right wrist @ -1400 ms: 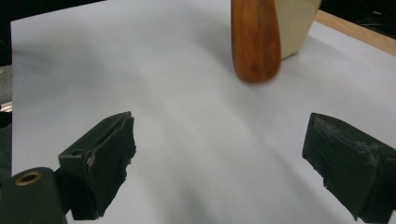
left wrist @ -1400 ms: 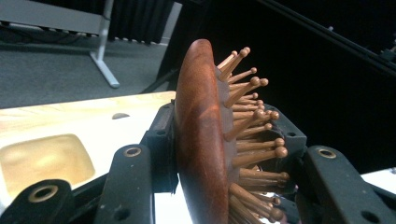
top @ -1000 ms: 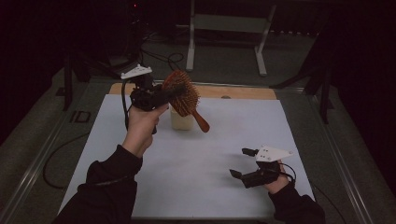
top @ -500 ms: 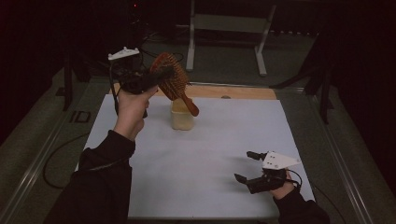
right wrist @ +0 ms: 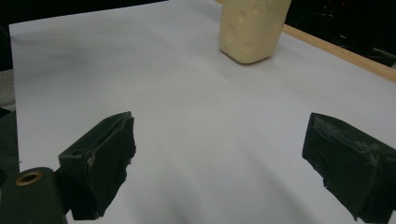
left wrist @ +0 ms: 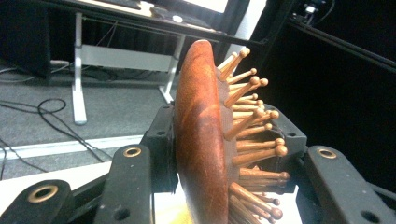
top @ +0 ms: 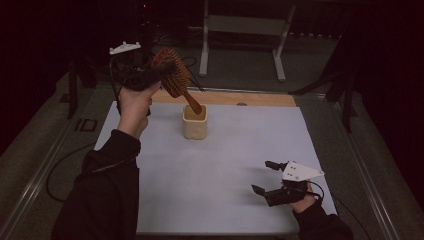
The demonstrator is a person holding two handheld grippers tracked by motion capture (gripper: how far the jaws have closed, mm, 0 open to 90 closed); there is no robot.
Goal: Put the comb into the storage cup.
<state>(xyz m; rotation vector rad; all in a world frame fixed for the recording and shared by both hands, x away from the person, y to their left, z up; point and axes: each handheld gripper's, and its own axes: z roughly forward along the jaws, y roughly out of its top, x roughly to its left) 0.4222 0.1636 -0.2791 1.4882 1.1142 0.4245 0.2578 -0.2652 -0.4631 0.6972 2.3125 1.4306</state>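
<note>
- Standing in a dark room, a table (top: 75,150) covered by a white sheet (top: 220,165), a wooden strip (top: 260,99) showing along the far edge
- Sitting upright on the sheet, a cream cup (top: 195,122)

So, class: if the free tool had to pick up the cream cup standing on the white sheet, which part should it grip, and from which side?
Probably across the cream cup's side walls, coming in level from the near side, where the right tool rests open. The cup stands upright, and the hairbrush handle held by the left tool angles down at its mouth, so the top looks blocked.
</note>
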